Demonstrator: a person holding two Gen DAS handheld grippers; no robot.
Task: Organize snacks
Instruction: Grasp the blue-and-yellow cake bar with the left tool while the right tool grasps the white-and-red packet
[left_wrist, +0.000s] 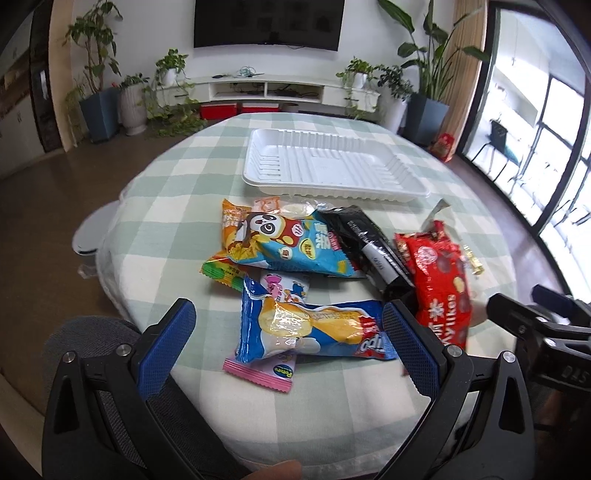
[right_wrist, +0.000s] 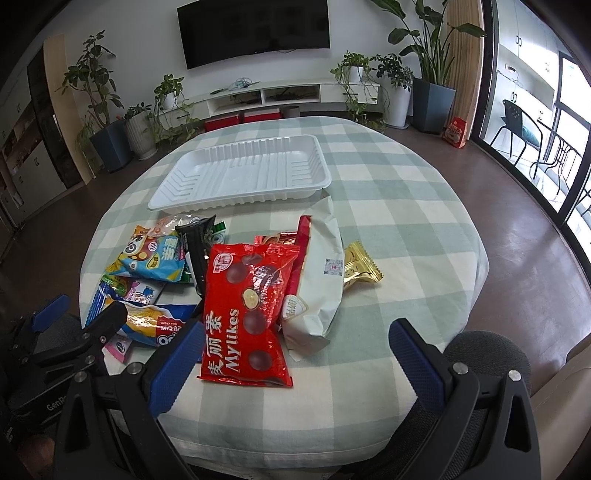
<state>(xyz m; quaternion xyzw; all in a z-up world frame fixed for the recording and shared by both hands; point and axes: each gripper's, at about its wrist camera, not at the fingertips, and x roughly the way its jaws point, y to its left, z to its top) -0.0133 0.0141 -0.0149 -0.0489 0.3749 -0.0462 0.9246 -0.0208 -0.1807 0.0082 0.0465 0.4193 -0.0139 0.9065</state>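
Snacks (right_wrist: 243, 302) heaped at bench (right_wrist: 388, 229) near edge, tray (right_wrist: 240, 173) behind empty; both my tongs, left (left_wrist: 288, 336) & right (right_wrist: 291, 354), wide, holding nothing, ready to pick.

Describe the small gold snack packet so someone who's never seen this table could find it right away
Start at the white tray on the green checked tablecloth, then come toward the snack pile in front of it. On the pile's right edge lies a long white bag; the gold packet pokes out from its right side. It is the only shiny gold wrapper, small with crimped zigzag ends.
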